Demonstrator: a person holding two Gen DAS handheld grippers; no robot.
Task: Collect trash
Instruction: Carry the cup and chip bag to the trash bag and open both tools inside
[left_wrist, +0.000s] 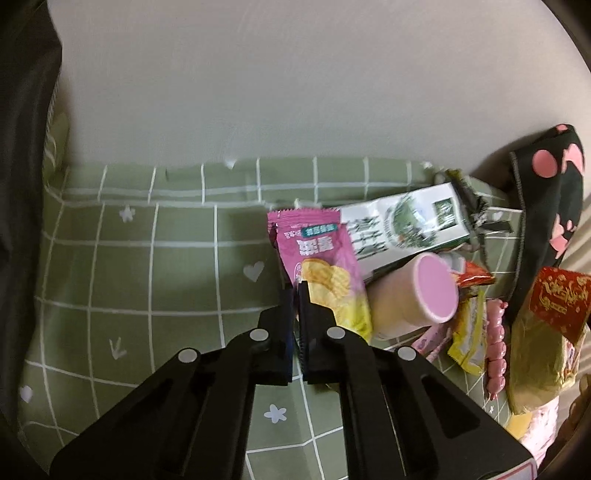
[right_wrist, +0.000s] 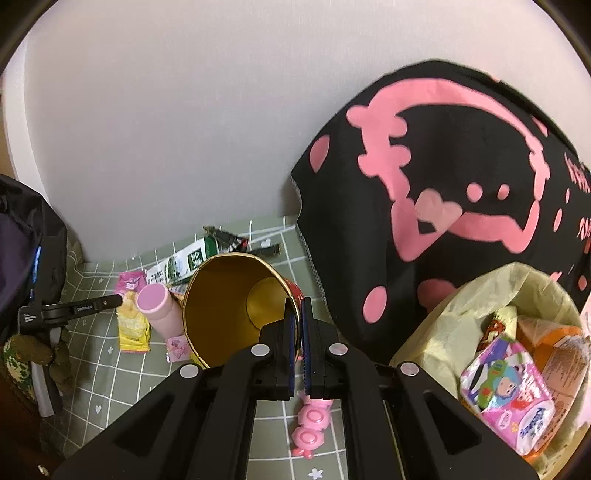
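The left claw (left_wrist: 294, 291) has its jaws pressed nearly together, with the edge of a pink snack packet (left_wrist: 325, 273) caught between the tips; the packet lies on the green checked cloth (left_wrist: 147, 266) that covers the worktop. Just to the right of it lie a white-and-green carton (left_wrist: 402, 225) and a pink-topped bottle (left_wrist: 417, 299) on its side, touching each other. Further right are a yellow wrapper (left_wrist: 469, 332) and a string of pink pieces (left_wrist: 495, 350).

The right claw (right_wrist: 297, 306) is pinched on the rim of a red tub (right_wrist: 229, 306) with a gold inside, tilted so that its open mouth faces the camera. To its right stands a bin (right_wrist: 436, 325) lined with a yellowish bag, holding several wrappers, among them a pink cartoon packet (right_wrist: 506, 391). Behind the bin leans a black cloth bag (right_wrist: 461, 166) with pink print. Below the right claw, a pink toy chain (right_wrist: 310, 424) lies on the cloth.
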